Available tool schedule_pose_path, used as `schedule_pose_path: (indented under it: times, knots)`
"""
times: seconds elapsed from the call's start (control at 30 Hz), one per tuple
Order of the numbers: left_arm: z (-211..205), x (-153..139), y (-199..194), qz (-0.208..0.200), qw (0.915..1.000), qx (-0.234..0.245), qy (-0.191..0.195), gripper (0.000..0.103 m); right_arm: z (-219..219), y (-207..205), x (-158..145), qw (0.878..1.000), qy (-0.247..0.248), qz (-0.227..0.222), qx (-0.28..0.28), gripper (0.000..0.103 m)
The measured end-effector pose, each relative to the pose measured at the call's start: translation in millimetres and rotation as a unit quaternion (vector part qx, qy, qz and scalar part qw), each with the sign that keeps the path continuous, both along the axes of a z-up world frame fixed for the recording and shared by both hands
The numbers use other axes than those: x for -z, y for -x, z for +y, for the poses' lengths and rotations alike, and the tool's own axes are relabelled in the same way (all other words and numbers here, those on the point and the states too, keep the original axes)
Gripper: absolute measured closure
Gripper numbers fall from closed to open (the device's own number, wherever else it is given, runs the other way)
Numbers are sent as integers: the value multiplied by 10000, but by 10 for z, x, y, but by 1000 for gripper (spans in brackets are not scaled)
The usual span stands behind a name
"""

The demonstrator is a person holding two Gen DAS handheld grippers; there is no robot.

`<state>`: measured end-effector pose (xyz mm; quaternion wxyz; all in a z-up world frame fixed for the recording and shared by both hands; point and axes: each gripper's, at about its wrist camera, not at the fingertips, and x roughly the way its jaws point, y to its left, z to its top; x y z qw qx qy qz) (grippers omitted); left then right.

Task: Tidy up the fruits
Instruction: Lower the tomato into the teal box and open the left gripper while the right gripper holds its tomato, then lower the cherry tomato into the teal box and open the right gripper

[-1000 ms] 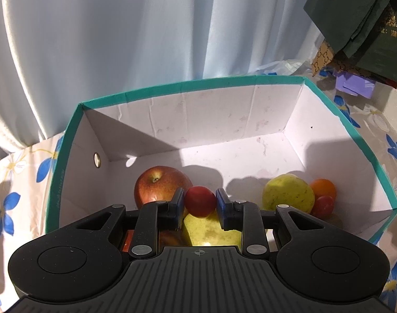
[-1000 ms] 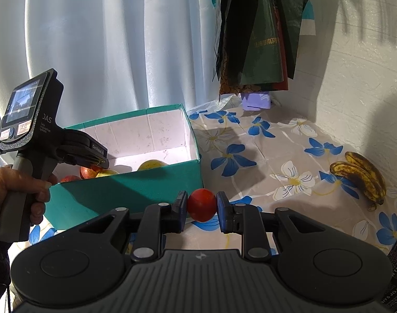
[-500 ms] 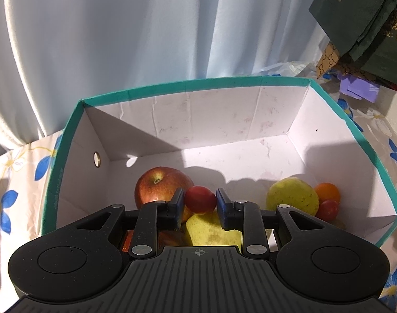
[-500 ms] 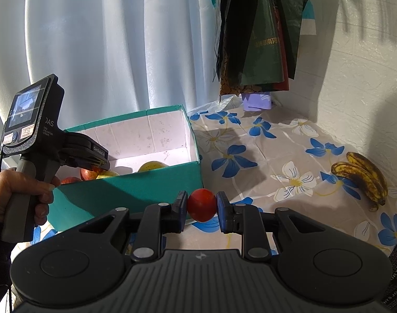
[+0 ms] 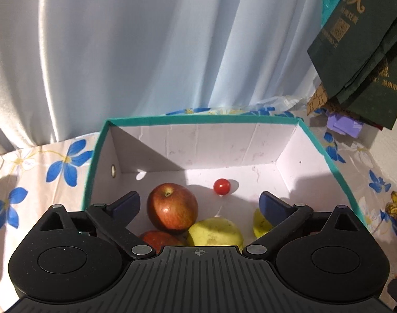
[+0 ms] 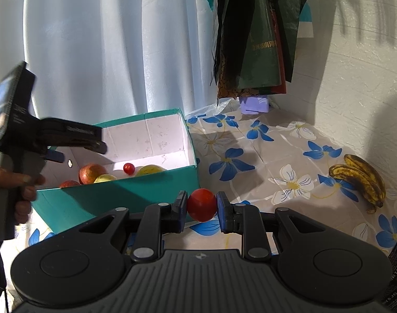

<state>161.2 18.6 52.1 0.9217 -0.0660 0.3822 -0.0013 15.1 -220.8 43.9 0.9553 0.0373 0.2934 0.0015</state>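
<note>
Fruit drop step: small tomato [image 5: 221,186] loose on box [image 5: 250,121] floor, left gripper [image 5: 199,203] jaws opening, empty. Right gripper [image 6: 201,206] clamped on 2nd tomato [image 6: 201,204]; next needs carry over box rim, w/ release.

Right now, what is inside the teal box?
Inside the teal box: a small red tomato on the white floor, two red apples, and yellow-green fruits. The left gripper body covers the near part.

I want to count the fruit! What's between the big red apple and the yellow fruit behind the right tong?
A yellow pear lies between the apple and that yellow fruit, seen in the left wrist view.
</note>
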Motion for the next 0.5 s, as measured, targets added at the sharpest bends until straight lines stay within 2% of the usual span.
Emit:
schedule_pose_path:
  times: [0.2, 0.3, 0.5]
  knots:
    - [336, -209, 501, -214, 9981, -570, 43, 0, -25, -24, -65, 9998, 41, -166, 52, 80]
    - [447, -239, 710, -225, 9964, -814, -123, 0, -23, -58, -108, 9997, 34, -241, 22, 80]
    - [439, -218, 965, -104, 9966, -756, -296, 0, 96, -211, -163, 9990, 60, -332, -299, 80]
